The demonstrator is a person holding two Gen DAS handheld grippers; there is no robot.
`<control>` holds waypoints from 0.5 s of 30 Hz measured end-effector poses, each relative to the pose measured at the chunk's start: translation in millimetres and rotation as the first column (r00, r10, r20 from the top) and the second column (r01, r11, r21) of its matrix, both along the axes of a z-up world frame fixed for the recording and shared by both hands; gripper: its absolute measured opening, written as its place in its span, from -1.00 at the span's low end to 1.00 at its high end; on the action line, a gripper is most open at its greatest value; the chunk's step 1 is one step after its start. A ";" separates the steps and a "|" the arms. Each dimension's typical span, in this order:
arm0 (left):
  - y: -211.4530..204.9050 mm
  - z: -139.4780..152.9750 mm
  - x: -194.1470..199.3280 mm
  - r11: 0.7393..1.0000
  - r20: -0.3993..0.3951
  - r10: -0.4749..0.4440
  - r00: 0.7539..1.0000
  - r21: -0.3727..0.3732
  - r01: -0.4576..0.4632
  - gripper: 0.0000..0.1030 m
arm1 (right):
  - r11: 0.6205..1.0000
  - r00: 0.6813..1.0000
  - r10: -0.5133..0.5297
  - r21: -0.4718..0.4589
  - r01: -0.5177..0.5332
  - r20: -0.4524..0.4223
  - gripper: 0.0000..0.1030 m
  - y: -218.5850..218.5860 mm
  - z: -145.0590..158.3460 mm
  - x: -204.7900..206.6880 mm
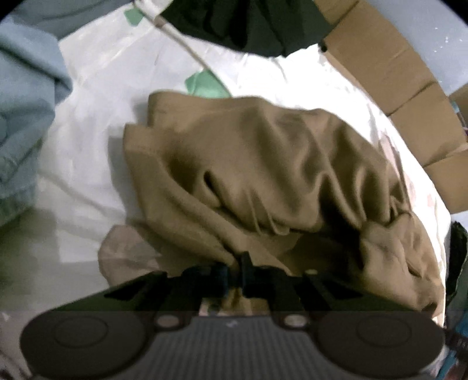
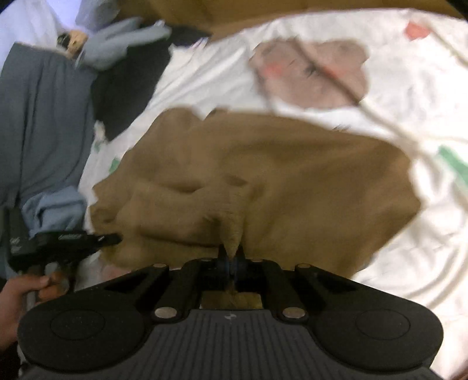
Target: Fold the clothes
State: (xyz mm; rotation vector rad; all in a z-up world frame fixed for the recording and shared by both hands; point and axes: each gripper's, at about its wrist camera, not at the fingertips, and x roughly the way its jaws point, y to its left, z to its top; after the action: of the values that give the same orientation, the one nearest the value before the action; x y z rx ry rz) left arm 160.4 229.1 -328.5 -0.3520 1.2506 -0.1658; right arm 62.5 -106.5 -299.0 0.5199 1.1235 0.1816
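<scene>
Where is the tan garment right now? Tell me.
The tan garment lies bunched mid-frame in both views on the white printed sheet, pinched by the left gripper and right gripper; cardboard boxes beyond.

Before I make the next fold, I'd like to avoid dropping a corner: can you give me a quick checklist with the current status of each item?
1. Left gripper shut on the tan garment: ok, fabric is pinched between the closed fingers.
2. Right gripper shut on the tan garment: ok, a ridge of cloth rises into the jaws.
3. Garment smooth: not ok, it is bunched in deep wrinkles in the left wrist view.
4. Fold area on the white sheet free: cannot tell; the blue clothes and dark garment lie close by.
5. Grips at matching corners: cannot tell, the edges are hidden.
</scene>
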 end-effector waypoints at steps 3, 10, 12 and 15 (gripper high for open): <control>6.3 7.4 -2.1 1.000 0.033 0.000 0.999 0.002 -0.001 -0.91 | 0.995 0.997 -0.071 -0.064 0.073 0.026 -0.99 -25.5 14.0 -1.3; 9.9 27.2 -10.6 0.999 0.082 -0.018 0.996 0.033 0.015 -0.94 | 0.956 0.978 -0.194 -0.209 0.205 0.075 -0.99 -86.5 44.0 0.0; 10.9 33.1 -14.6 0.999 0.091 -0.025 0.996 0.045 0.021 -0.94 | 0.943 0.971 -0.225 -0.232 0.239 0.086 -0.99 -100.2 49.7 0.1; 14.2 38.9 -19.1 0.998 0.100 -0.030 0.995 0.055 0.024 -0.95 | 0.926 0.961 -0.258 -0.260 0.275 0.097 -0.99 -115.6 55.5 -0.6</control>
State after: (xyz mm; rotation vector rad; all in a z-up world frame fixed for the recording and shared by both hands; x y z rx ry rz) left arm 141.3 243.3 -289.7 -0.2769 1.1582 -0.1704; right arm 61.9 -222.1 -243.5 0.4130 0.9870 -0.1918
